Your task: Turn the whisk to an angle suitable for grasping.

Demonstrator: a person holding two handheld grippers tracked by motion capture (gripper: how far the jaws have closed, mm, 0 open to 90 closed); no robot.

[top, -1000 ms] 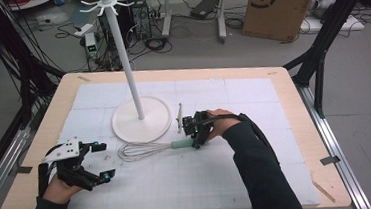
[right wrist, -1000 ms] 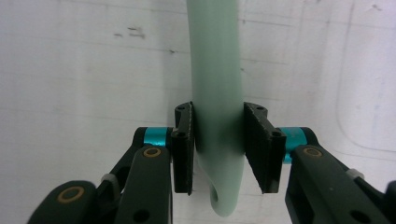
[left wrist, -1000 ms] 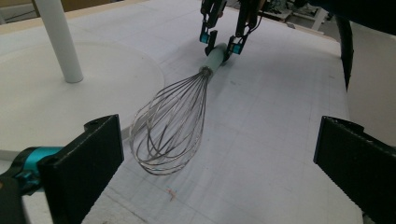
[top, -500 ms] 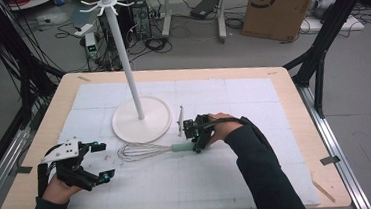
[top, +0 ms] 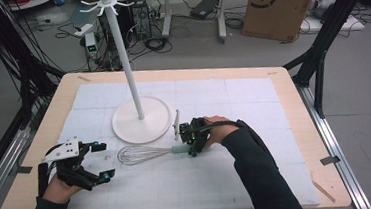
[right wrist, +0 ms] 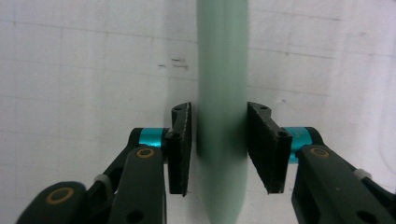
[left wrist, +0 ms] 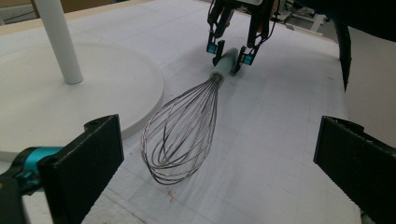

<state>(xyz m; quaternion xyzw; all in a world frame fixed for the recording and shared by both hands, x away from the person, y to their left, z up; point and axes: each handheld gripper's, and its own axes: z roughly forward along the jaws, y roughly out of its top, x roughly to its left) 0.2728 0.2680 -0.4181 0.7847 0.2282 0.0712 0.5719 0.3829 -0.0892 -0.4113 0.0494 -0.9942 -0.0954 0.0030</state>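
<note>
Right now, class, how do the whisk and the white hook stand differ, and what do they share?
The whisk lies flat; the hook stand stands upright. The whisk has metal wires and a pale green handle; the hook stand is all white. Both rest on the white mat.

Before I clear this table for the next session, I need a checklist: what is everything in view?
whisk: one, steel wires with pale green handle, lying on the mat in front of the stand's base
stand: one, white, round base and tall pole with hooks on top, mid-mat
mat: one, white with a grid, covering the table
table: one, light wood
cardboard box: one, brown, on the floor behind the table
left tongs: one, black, open wide, near left of the mat
right tongs: one, black, jaws just been opening, astride the whisk's handle
</note>
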